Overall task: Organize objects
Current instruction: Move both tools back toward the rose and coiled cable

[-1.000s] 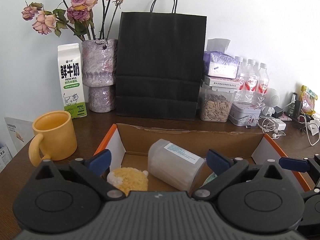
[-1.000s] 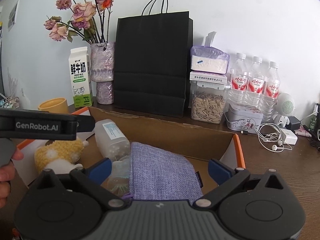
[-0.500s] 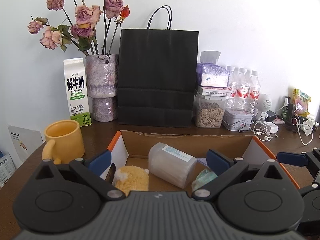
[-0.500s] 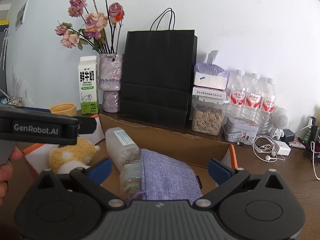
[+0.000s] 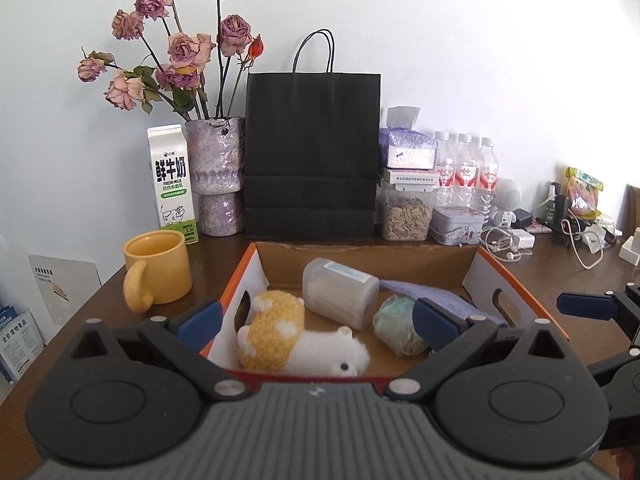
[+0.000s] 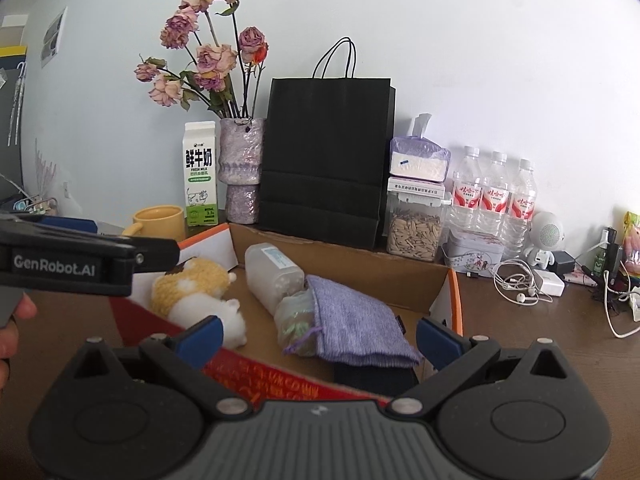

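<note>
An open cardboard box (image 5: 476, 276) (image 6: 404, 276) with orange edges sits on the brown table. Inside lie a yellow and white plush toy (image 5: 288, 332) (image 6: 196, 292), a clear plastic jar (image 5: 340, 292) (image 6: 272, 276) on its side, a small greenish bag (image 5: 396, 326) (image 6: 296, 316) and a purple fabric pouch (image 5: 432, 294) (image 6: 356, 324). My left gripper (image 5: 316, 320) hangs open above the box's near edge, holding nothing. Beside it, my right gripper (image 6: 318, 334) is also open and empty. A yellow mug (image 5: 158, 274) (image 6: 158, 220) stands left of the box.
Along the wall stand a milk carton (image 5: 172, 184), a vase of dried roses (image 5: 216, 176), a black paper bag (image 5: 312, 156), a seed jar (image 5: 406, 212), a tin (image 5: 458, 220) and water bottles (image 5: 466, 172). Cables and earphones (image 5: 504, 240) lie at right. A person's hand (image 6: 12, 320) holds the left gripper.
Both grippers have pulled back and risen away from the box, so more of its inside and the plush toy shows. Both stayed open.
</note>
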`<state>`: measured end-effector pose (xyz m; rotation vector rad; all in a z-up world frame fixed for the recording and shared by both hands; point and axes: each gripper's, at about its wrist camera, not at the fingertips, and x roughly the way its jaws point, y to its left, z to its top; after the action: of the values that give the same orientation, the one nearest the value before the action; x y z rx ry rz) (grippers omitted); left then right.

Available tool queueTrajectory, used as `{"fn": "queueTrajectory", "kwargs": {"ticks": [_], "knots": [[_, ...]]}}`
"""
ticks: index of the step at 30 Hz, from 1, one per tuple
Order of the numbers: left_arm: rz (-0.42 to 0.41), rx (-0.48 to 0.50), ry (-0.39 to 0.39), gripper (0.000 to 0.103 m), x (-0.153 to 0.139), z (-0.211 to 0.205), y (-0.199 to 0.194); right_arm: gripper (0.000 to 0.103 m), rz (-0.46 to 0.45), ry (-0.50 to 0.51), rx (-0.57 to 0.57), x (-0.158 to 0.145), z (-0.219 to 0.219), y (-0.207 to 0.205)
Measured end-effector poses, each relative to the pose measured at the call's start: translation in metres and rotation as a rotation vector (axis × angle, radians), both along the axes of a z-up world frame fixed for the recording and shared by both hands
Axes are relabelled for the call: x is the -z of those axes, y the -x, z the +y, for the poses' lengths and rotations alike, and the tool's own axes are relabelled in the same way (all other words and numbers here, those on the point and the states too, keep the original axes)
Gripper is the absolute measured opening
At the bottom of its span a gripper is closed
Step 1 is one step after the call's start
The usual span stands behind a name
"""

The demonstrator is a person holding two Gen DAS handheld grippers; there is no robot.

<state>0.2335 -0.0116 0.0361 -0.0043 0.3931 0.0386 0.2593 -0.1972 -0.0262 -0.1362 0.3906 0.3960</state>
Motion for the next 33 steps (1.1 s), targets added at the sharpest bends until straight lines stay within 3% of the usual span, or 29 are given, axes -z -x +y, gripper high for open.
{"fn": "queueTrajectory", "kwargs": {"ticks": [18, 24, 33], "knots": [[0.087, 0.030, -0.028, 0.103, 0.030, 0.003, 0.063, 0.103, 0.070, 0.020, -0.007, 0.024, -0.018, 0.067], [0.156, 0.062, -0.024, 0.103, 0.052, 0.003, 0.074, 0.103, 0.124, 0.034, -0.005, 0.041, -0.024, 0.072], [0.191, 0.081, -0.027, 0.103, 0.062, 0.003, 0.077, 0.103, 0.193, 0.036, -0.016, 0.058, -0.027, 0.063]]}}
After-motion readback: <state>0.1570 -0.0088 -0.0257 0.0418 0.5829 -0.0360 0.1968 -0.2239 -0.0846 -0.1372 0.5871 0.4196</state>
